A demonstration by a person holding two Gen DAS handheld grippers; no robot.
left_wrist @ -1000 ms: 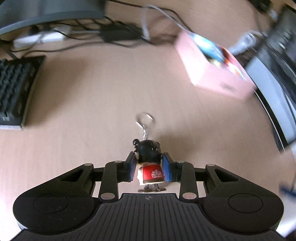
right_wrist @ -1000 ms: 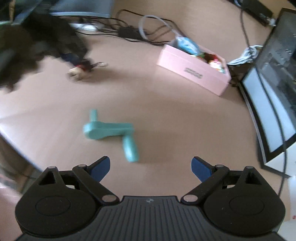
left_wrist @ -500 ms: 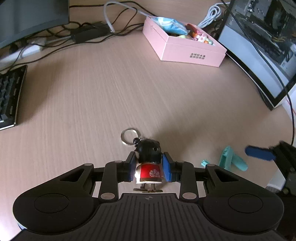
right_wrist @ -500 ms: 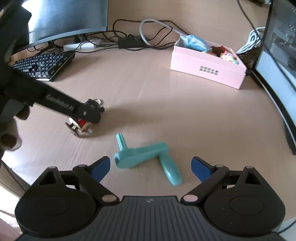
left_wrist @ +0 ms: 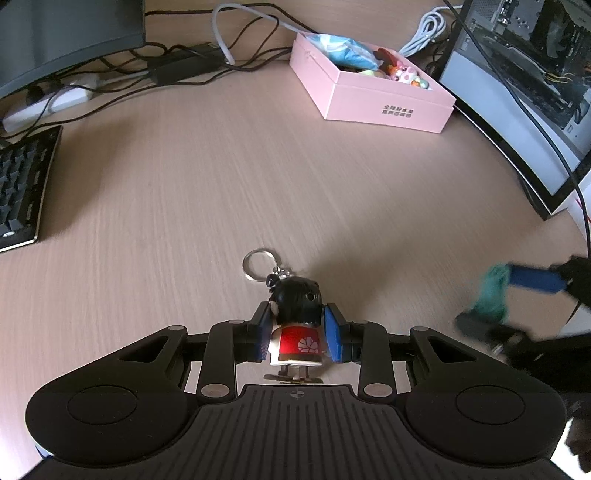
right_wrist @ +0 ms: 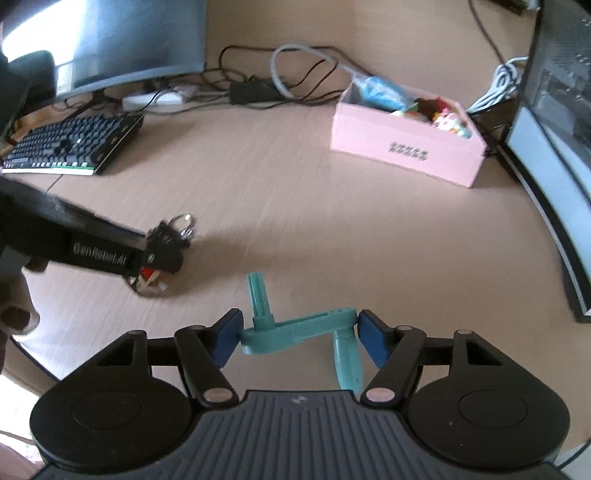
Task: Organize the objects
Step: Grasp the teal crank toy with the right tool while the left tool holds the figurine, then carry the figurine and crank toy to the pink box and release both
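Observation:
My left gripper [left_wrist: 296,334] is shut on a small doll keychain [left_wrist: 296,318] with black hair, a red top and a metal ring, held just above the wooden desk. In the right wrist view the left gripper [right_wrist: 162,251] shows at the left with the doll. My right gripper [right_wrist: 298,338] has closed on a teal plastic crank handle [right_wrist: 301,330], its pads touching both ends. The crank also shows blurred in the left wrist view [left_wrist: 493,291]. A pink box [left_wrist: 373,90] holding several toys stands at the back right, and also shows in the right wrist view [right_wrist: 406,147].
A black keyboard [right_wrist: 74,142] lies at the left. A monitor base [left_wrist: 70,33], a power strip and tangled cables [left_wrist: 192,66] run along the back. A dark screen [left_wrist: 517,110] stands at the right edge.
My right gripper moved down over the teal crank and closed on it. My left gripper swung toward the pink box with the doll still held.

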